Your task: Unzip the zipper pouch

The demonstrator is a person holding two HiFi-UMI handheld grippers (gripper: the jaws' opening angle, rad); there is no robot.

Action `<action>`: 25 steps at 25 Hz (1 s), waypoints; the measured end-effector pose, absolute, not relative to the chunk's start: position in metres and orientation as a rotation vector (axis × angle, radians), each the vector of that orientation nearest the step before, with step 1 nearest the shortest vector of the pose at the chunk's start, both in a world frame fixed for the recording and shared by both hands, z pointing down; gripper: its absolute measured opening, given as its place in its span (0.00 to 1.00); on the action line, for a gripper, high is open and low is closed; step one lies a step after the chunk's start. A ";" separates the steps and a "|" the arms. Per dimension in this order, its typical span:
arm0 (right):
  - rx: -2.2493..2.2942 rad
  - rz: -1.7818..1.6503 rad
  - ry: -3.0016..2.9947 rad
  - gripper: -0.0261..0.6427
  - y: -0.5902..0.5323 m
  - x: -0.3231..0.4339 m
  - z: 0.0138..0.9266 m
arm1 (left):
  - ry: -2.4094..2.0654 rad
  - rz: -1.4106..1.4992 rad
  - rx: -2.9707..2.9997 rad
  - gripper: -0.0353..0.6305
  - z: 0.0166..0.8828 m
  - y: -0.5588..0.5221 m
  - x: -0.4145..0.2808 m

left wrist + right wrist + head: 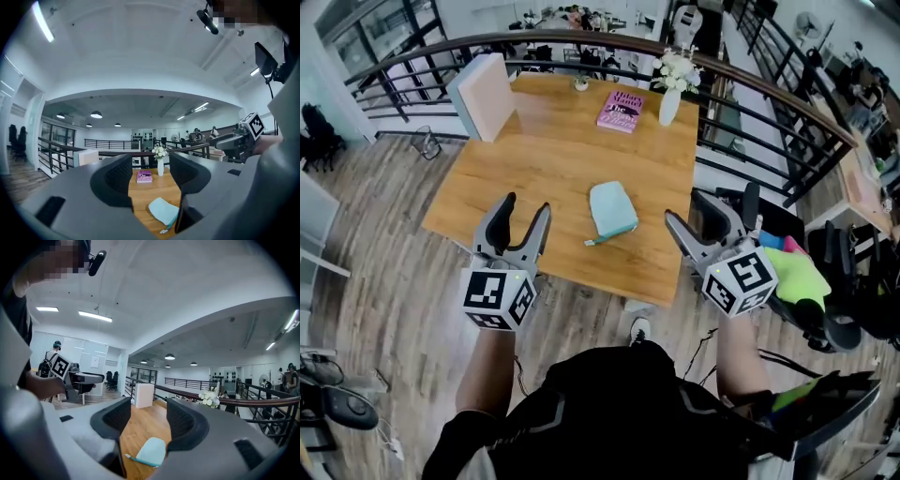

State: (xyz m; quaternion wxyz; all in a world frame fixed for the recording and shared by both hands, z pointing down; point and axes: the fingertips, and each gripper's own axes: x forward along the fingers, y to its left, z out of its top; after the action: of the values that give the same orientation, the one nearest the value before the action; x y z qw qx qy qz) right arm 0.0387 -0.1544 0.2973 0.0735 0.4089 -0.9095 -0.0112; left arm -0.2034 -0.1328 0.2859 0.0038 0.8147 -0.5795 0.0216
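Well, nothing has started on the zip yet. The pouch [612,208] lies flat on the table [534,159], near the front edge, a pale blue shape with a teal zip end [598,241] poking out toward the person. The left tool [527,206] hovers to the pouch's left, jaws wide apart with nothing between them; its own view shows only bare wood and the pouch low down beyond the jaws. The right tool [712,208] hangs over the table's right edge, jaws just as wide and equally empty, the pouch showing low between them in its own view. Neither tool touches the pouch; both sit apart from it, one on each side.

The pouch looks closed, though the zip line is too small to read for certain. So the whole job appears to be ahead: both tools must come down, one likely to pin the pouch body, the other to catch that teal end and draw it along. The book [621,111] and vase [669,105] stand at the far side, well clear of the work.
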 end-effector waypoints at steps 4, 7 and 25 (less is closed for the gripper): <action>1.150 -0.059 -2.771 0.41 -0.187 0.052 0.294 | -1.881 0.083 2.529 0.44 0.279 -0.153 -0.187; 1.097 -0.069 -2.789 0.41 -0.210 0.063 0.294 | -1.880 0.107 2.490 0.44 0.288 -0.169 -0.170; 0.695 0.017 -2.769 0.37 -0.286 0.070 0.386 | -1.941 0.246 2.248 0.44 0.370 -0.198 -0.133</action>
State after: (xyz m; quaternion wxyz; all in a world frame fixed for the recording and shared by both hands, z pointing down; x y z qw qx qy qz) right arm 0.0703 -0.2858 0.3861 0.1428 0.2411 -0.9599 0.0059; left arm -0.1332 -0.1983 0.3701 0.0809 0.7519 -0.6491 0.0824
